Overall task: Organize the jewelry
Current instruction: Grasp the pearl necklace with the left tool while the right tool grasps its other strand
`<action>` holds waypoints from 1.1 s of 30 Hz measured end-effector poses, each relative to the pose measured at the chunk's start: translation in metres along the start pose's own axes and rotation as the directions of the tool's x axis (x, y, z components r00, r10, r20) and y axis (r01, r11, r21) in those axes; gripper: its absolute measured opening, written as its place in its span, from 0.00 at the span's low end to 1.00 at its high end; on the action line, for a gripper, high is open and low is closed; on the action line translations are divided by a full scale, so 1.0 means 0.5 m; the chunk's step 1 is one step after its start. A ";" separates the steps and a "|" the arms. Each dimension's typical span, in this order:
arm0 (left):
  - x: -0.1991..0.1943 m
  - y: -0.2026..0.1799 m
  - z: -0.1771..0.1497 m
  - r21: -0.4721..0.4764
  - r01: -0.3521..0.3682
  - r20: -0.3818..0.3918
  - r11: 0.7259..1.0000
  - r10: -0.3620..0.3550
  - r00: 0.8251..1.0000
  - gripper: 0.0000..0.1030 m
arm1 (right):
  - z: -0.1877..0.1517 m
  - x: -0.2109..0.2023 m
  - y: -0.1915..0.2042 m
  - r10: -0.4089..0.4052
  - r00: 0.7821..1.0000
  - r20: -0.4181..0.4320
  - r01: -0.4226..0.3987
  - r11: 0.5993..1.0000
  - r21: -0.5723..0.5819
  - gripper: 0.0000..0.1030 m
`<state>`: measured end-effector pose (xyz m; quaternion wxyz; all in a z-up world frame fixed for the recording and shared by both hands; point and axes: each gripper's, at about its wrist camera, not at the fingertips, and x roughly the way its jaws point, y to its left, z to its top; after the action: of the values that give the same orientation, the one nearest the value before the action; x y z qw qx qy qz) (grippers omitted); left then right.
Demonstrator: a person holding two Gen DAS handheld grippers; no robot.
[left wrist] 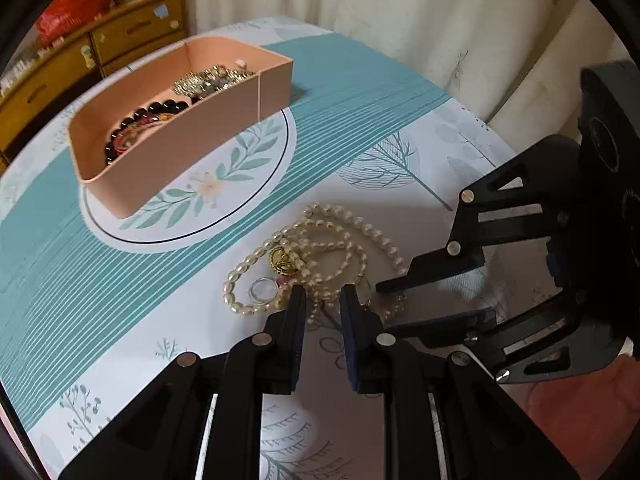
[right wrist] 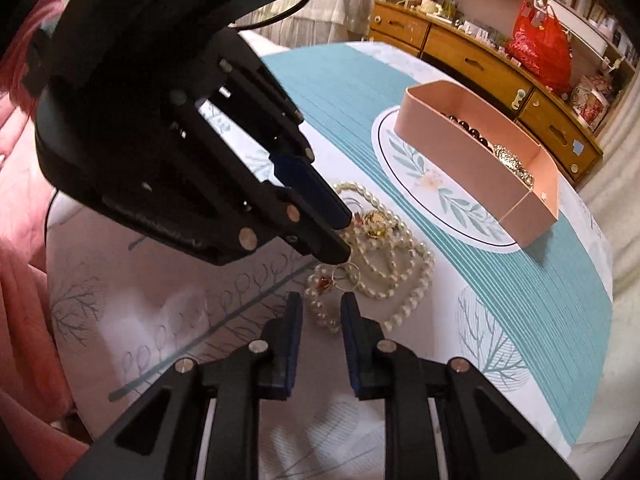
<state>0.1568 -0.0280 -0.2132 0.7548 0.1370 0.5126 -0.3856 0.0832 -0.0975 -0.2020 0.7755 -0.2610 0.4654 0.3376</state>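
I see the pearl necklace [left wrist: 320, 256] heaped on the tablecloth [left wrist: 100, 280], just in front of the pink box [left wrist: 180, 136]. A gold pendant [left wrist: 283, 261] and a small ring [left wrist: 262, 290] lie in the heap. My left tongs [left wrist: 322, 294] are nearly closed over the pearls; whether they pinch a strand, I cannot tell. My right tongs [right wrist: 321, 302], equally narrow, straddle the strand's near end; grip unclear

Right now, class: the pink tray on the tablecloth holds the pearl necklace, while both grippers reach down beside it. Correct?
Not quite. The pearl necklace lies on the tablecloth, outside the pink tray, as the left wrist view shows. Both the left gripper and right gripper do reach down at it.
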 end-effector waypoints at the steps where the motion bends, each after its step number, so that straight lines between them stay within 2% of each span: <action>1: 0.003 0.004 0.005 -0.006 0.020 -0.015 1.000 -0.020 1.000 0.15 | 0.002 0.002 -0.005 0.013 1.000 -0.009 -0.013 1.000 0.014 0.19; 2: 0.006 0.009 0.011 -0.013 0.040 -0.030 0.999 -0.041 0.999 0.15 | 0.003 0.003 -0.009 0.026 1.000 -0.017 -0.026 0.999 0.030 0.19; 3: 0.008 0.014 0.015 -0.019 0.060 -0.042 0.998 -0.061 0.997 0.14 | 0.003 0.005 -0.011 0.043 0.999 -0.022 -0.042 0.998 0.040 0.14; 5: 0.009 0.024 0.018 -0.036 0.096 -0.044 0.995 -0.098 0.994 0.07 | 0.006 0.006 -0.013 0.051 0.998 -0.026 -0.049 0.998 0.045 0.08; 7: 0.010 0.032 0.017 -0.063 0.120 -0.044 0.991 -0.123 0.991 0.07 | 0.009 0.008 -0.014 0.048 0.998 -0.038 -0.045 0.997 0.066 0.07; 8: 0.009 0.035 0.016 -0.076 0.132 -0.043 0.988 -0.135 0.990 0.02 | 0.010 0.008 -0.015 0.049 0.998 -0.042 -0.046 0.995 0.085 0.07; 12: 0.004 0.050 0.008 -0.133 0.143 -0.046 0.981 -0.150 0.988 0.02 | 0.012 0.011 -0.030 0.093 0.995 -0.044 -0.080 0.969 0.235 0.07; 16: -0.025 0.063 -0.007 -0.173 0.170 -0.047 0.970 -0.181 0.982 0.02 | 0.002 0.007 -0.037 0.132 0.991 -0.022 -0.111 0.906 0.409 0.07; 20: -0.068 0.072 -0.013 -0.209 0.190 -0.017 0.959 -0.198 0.980 0.02 | -0.017 -0.011 -0.049 0.164 0.985 0.043 -0.158 0.796 0.584 0.07; 25: -0.136 0.076 -0.012 -0.262 0.221 0.046 0.939 -0.217 0.975 0.02 | -0.025 -0.053 -0.060 0.131 0.986 0.107 -0.169 0.703 0.691 0.07; 28: -0.183 0.073 -0.010 -0.303 0.237 0.090 0.923 -0.220 0.971 0.02 | -0.019 -0.081 -0.071 0.108 0.983 0.149 -0.183 0.673 0.716 0.07; 33: -0.259 0.057 0.015 -0.337 0.243 0.167 0.910 -0.196 0.966 0.02 | 0.006 -0.130 -0.098 0.079 0.973 0.217 -0.214 0.659 0.721 0.07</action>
<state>0.1593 0.0439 -0.1014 0.7505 -0.0853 0.5358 -0.3775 0.1005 -0.1450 -0.1377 0.8206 0.1432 0.5151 0.2021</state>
